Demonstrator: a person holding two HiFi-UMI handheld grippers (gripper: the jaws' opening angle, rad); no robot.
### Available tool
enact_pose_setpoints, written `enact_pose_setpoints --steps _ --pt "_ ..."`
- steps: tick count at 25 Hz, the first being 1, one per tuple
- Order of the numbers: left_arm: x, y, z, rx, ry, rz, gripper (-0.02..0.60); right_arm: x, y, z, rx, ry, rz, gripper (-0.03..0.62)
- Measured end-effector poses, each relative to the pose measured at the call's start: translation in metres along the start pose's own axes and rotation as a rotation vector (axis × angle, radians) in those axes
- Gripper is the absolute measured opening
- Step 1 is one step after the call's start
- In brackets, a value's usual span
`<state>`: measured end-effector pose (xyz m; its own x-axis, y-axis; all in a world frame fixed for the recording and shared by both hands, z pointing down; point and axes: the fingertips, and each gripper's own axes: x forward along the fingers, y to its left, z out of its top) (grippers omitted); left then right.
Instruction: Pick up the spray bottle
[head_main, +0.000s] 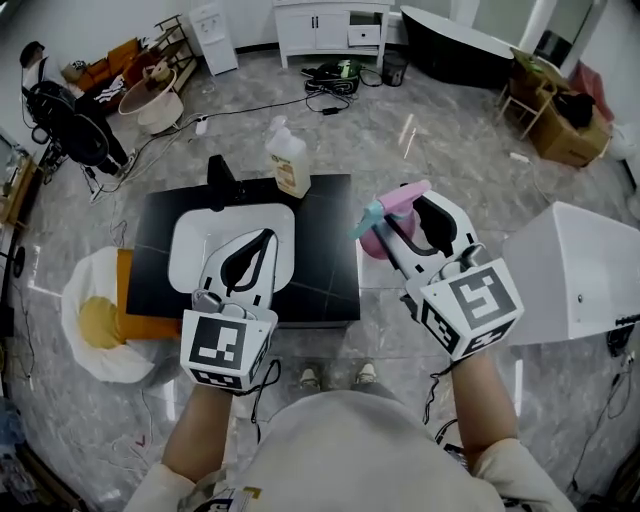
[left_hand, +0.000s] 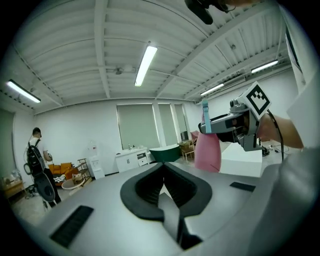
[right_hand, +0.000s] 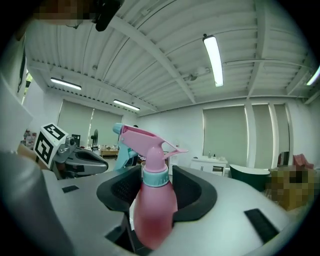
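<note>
the right gripper has its fingers closed on the spray bottle, pressing on either side of its pink body just under the teal collar. in the right gripper view the bottle stands upright between them, with its pink trigger head on top and the teal nozzle pointing towards the left of the picture. from the head view the bottle is in the air, resting on nothing, just off the right edge of the black table. the left gripper is held level beside it, well apart from the bottle. its fingers are brought together with nothing between them, and the black pads meet at the tips in the left gripper view. both grippers are carried on bare forearms that reach out from the bottom of the head view. on the table sits a white basin, and at the far edge stands a clear bottle with an orange label. a white box stands on the grey marbled floor to the right of the table. farther back are a white cabinet and a dark bathtub. a person stands at the far left of the left gripper view.
</note>
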<state>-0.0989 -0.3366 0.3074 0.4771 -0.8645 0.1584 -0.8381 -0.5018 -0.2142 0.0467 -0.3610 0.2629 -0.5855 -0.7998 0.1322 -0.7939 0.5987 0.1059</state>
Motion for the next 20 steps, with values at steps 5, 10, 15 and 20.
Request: enact_pose_setpoints --steps 5,10,15,20 --pt "-0.014 -0.001 0.031 0.068 -0.064 0.020 0.020 -0.031 0.002 0.026 0.021 -0.036 -0.004 0.219" --pt "-0.025 0.000 0.049 0.070 -0.121 0.067 0.020 -0.059 0.007 0.034 -0.006 -0.040 0.008 0.218" --pt "-0.039 -0.011 0.060 0.049 -0.163 0.041 0.020 -0.076 0.015 0.033 -0.044 -0.058 0.014 0.218" --pt "-0.044 -0.020 0.053 0.068 -0.159 0.014 0.020 -0.081 0.024 0.007 -0.034 -0.036 0.016 0.216"
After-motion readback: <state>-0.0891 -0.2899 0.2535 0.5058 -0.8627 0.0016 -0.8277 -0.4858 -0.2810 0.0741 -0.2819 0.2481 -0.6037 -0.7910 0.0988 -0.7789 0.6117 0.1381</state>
